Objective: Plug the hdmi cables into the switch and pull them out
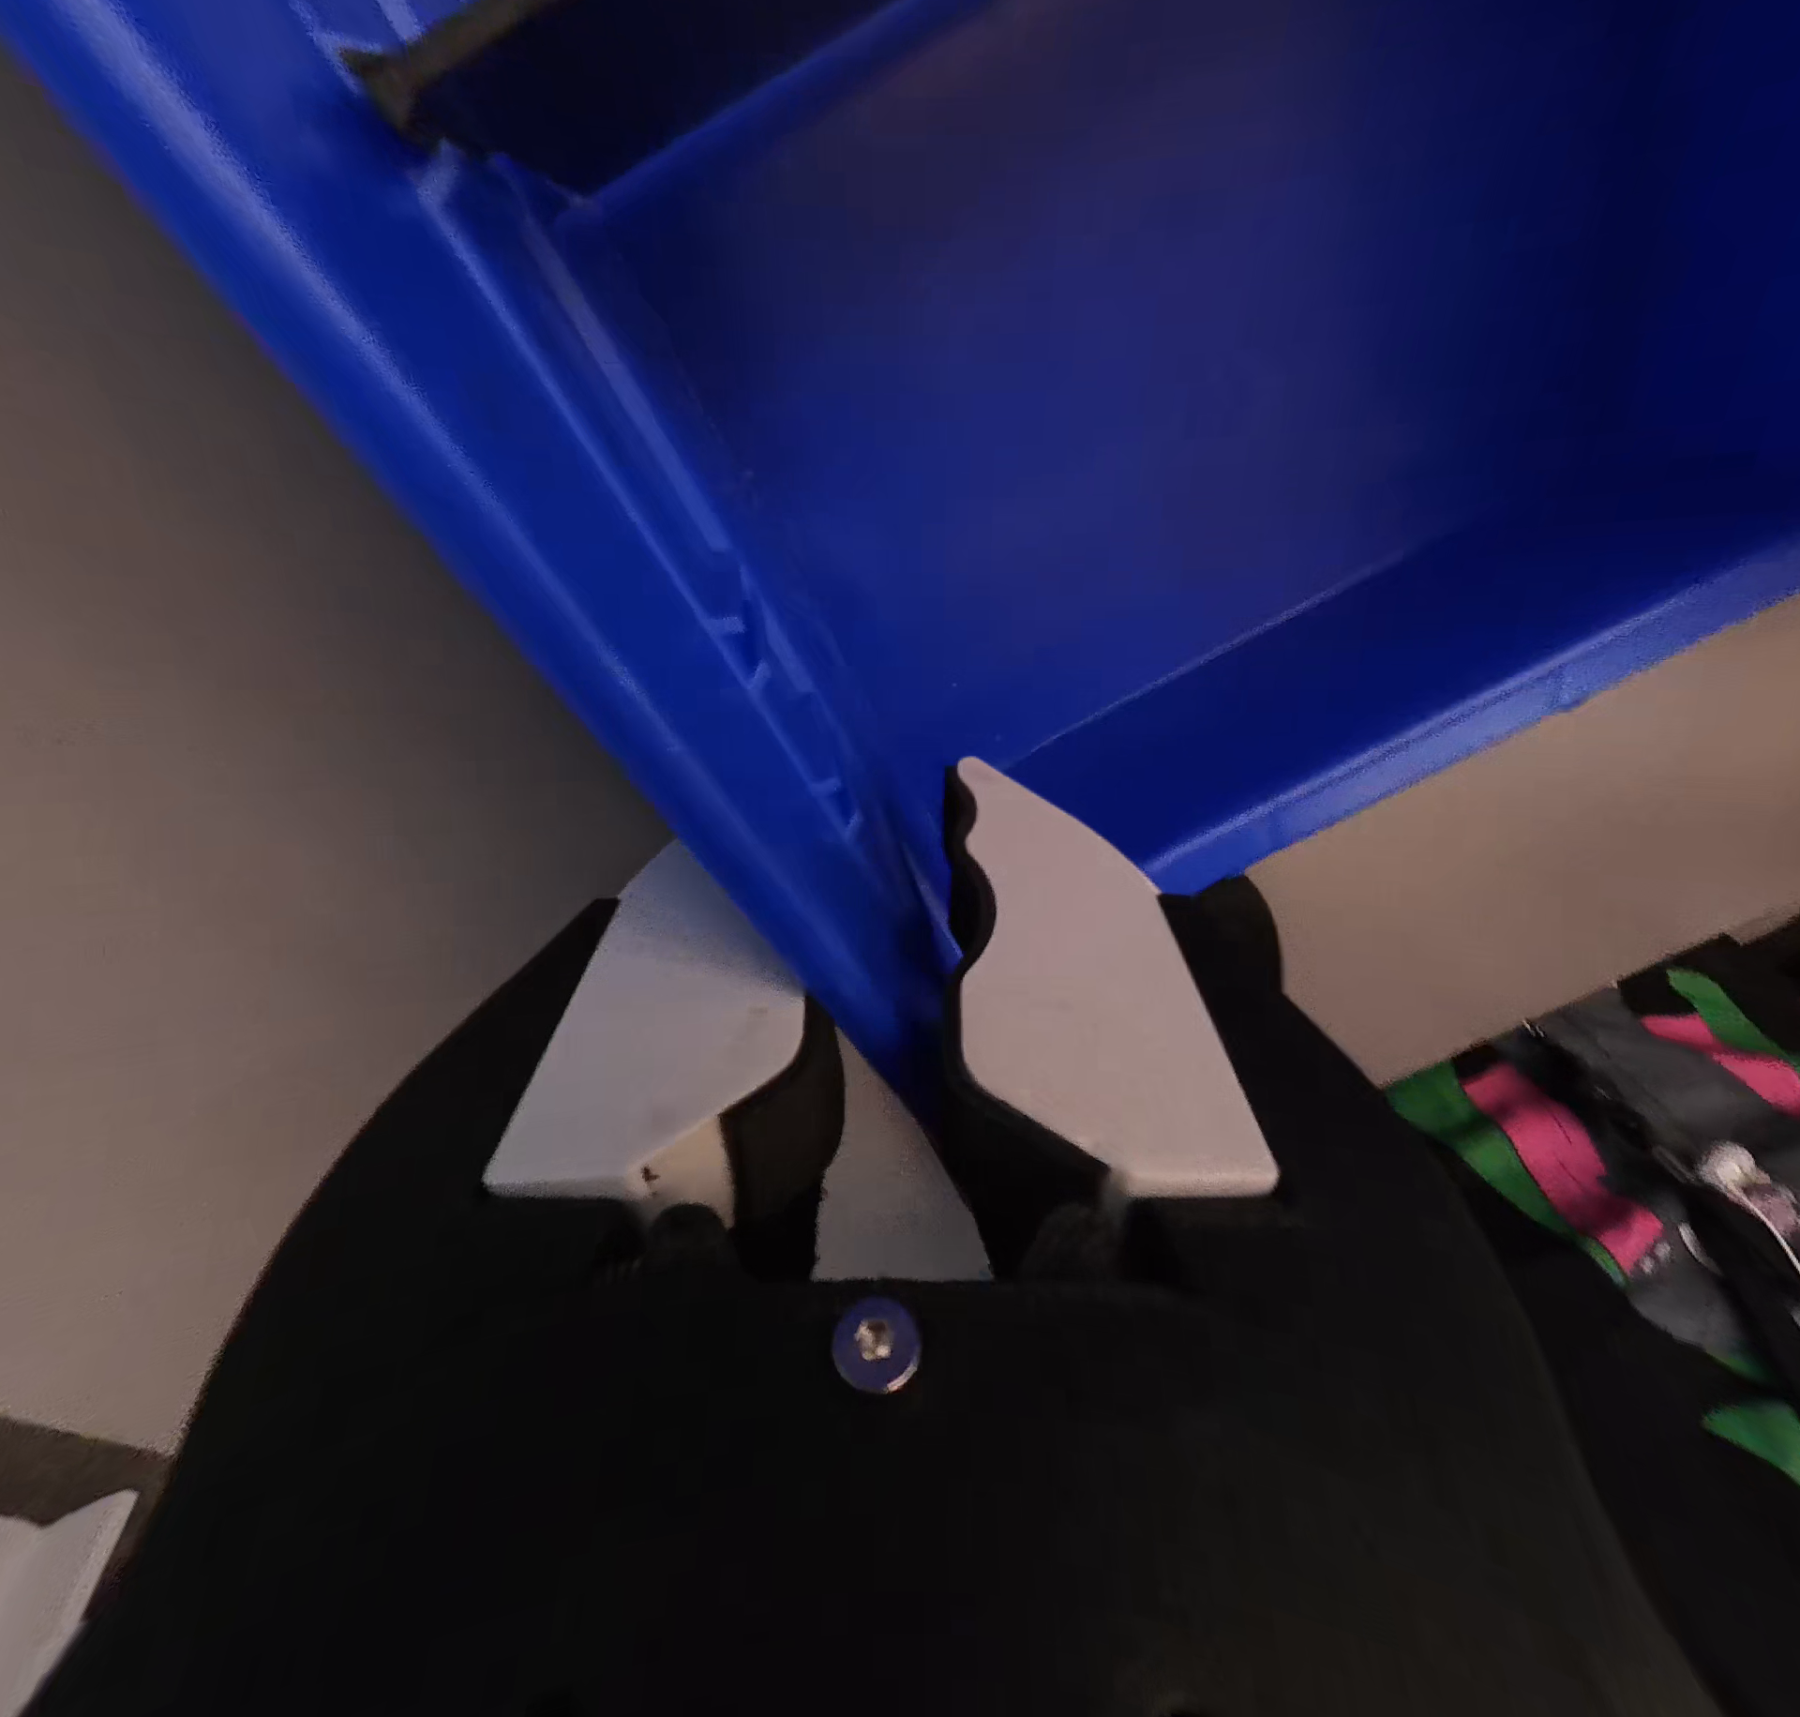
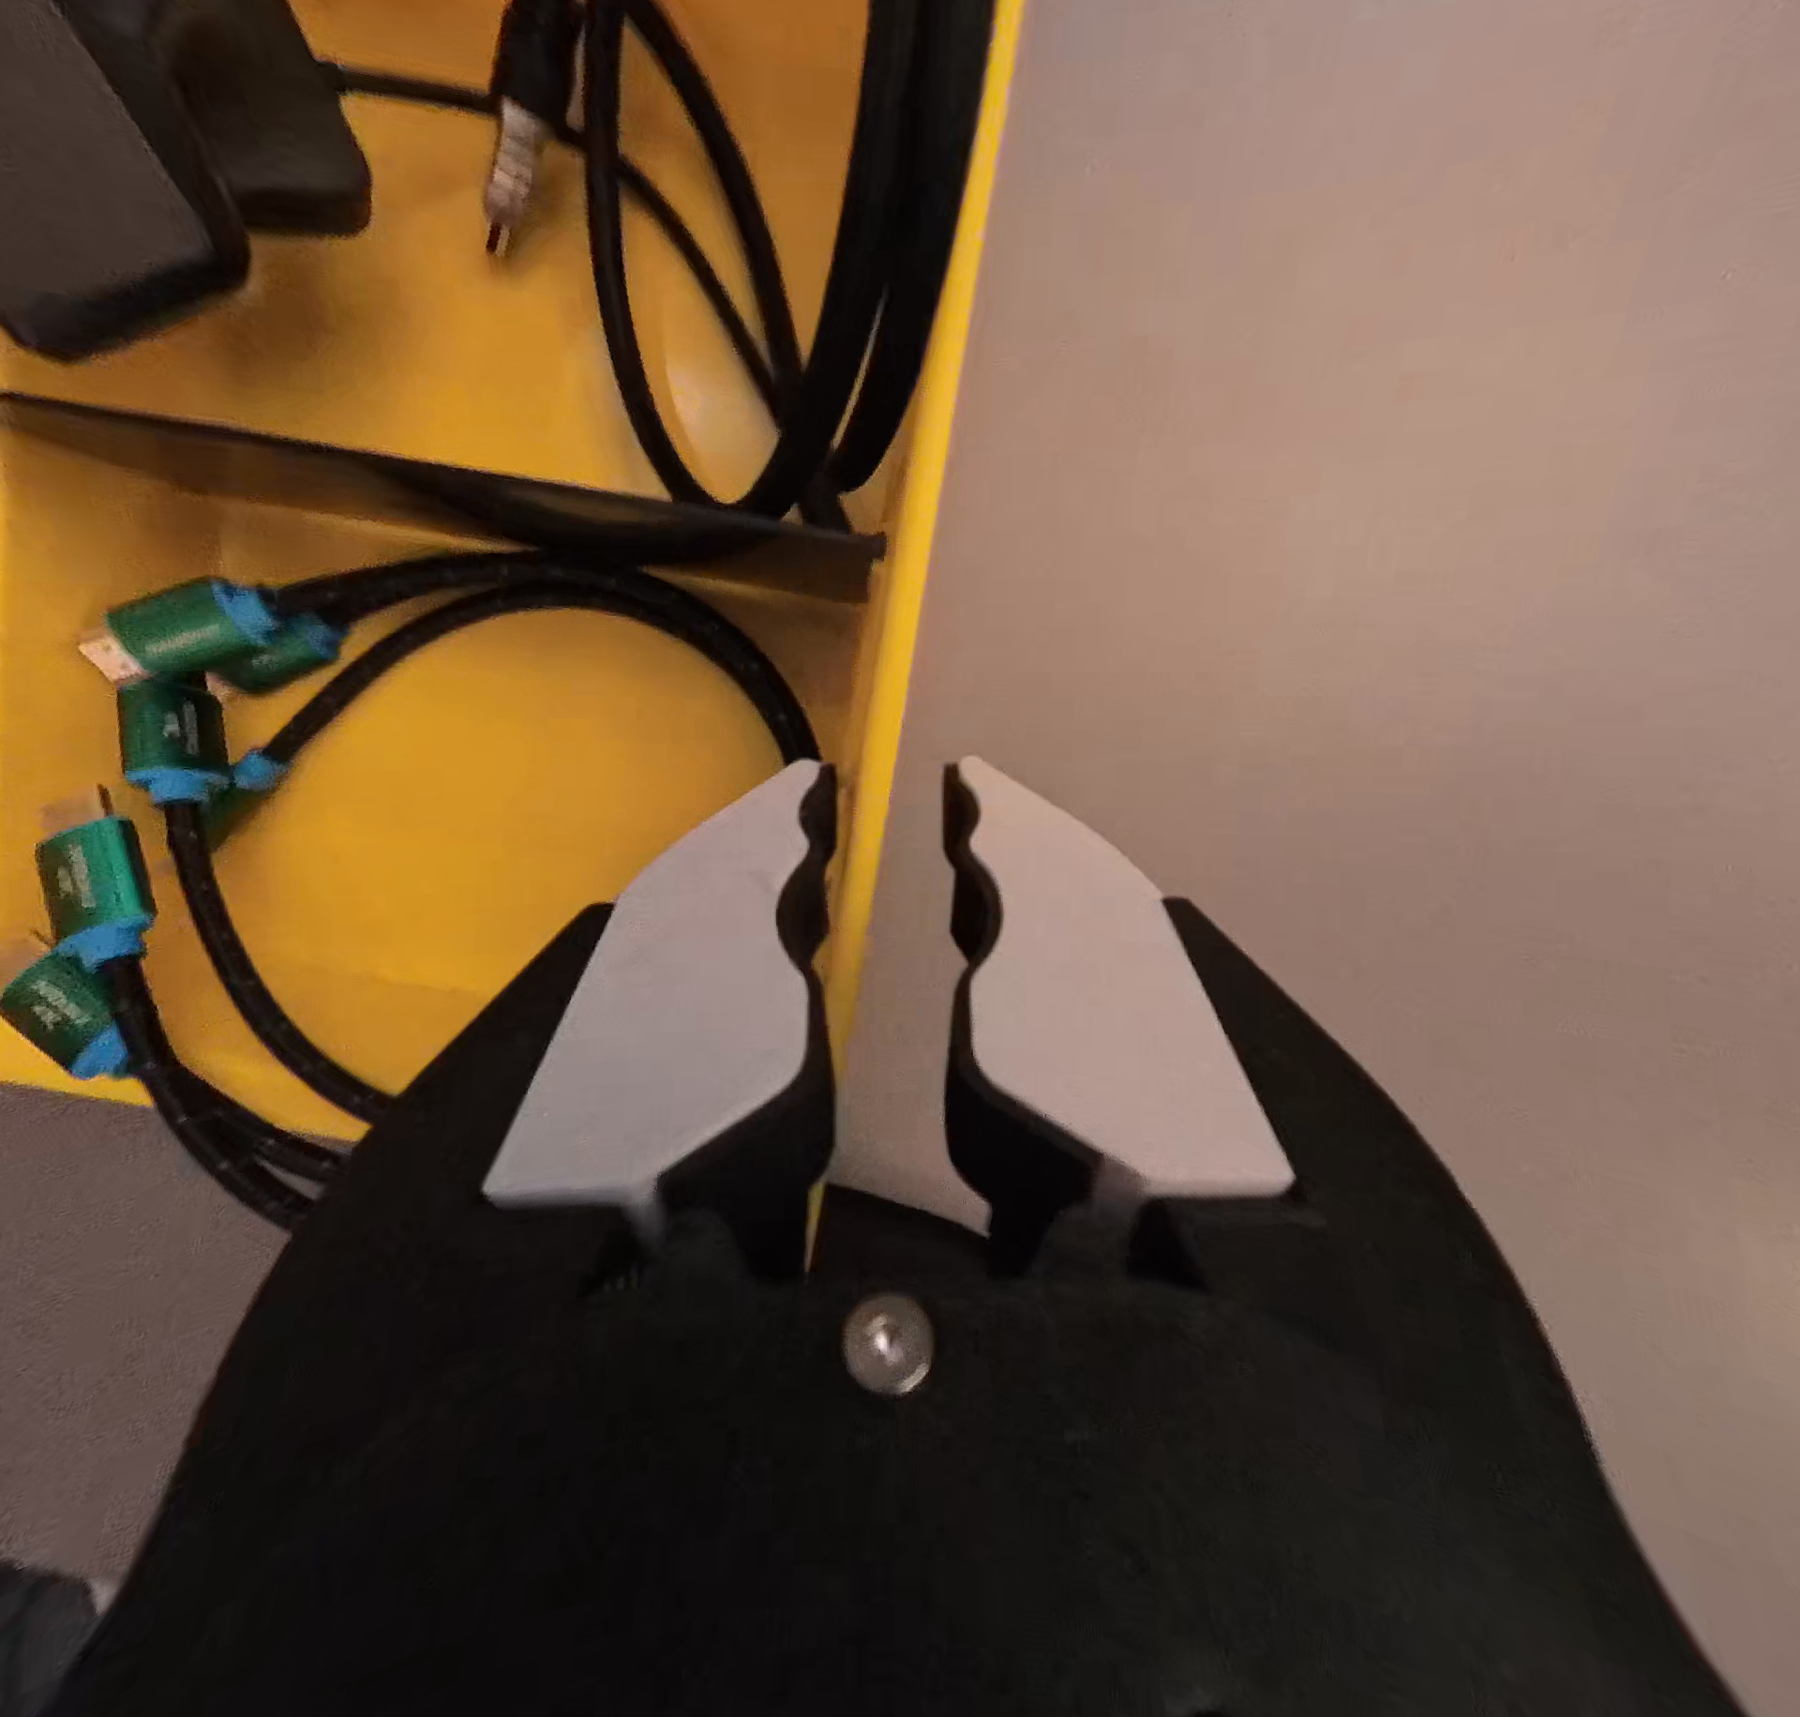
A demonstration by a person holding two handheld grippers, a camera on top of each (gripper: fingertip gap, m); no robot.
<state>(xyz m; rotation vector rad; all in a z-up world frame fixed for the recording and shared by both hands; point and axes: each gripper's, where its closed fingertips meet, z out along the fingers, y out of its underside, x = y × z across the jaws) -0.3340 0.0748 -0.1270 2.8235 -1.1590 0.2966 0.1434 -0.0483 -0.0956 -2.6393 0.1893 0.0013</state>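
Each tool (image 1: 881, 910) (image 2: 888, 852) has a black body, grey wavy-edged fingers and one central screw.

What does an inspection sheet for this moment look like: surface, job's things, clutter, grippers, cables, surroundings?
Surface: pale grey tabletop, bare where visible.
Job's things: green-headed HDMI cables in the yellow bin, front compartment; dark boxes in the rear compartment, switch not identifiable.
Clutter: blue bin, nothing seen in its visible part.
Grippers: left gripper clamped on the blue bin's wall; right gripper open, straddling the yellow bin's wall.
Cables: black cables coiled in the rear compartment; braided leads spill over the front edge.
Surroundings: pink-and-green patterned object at the left view's right edge, blurred.
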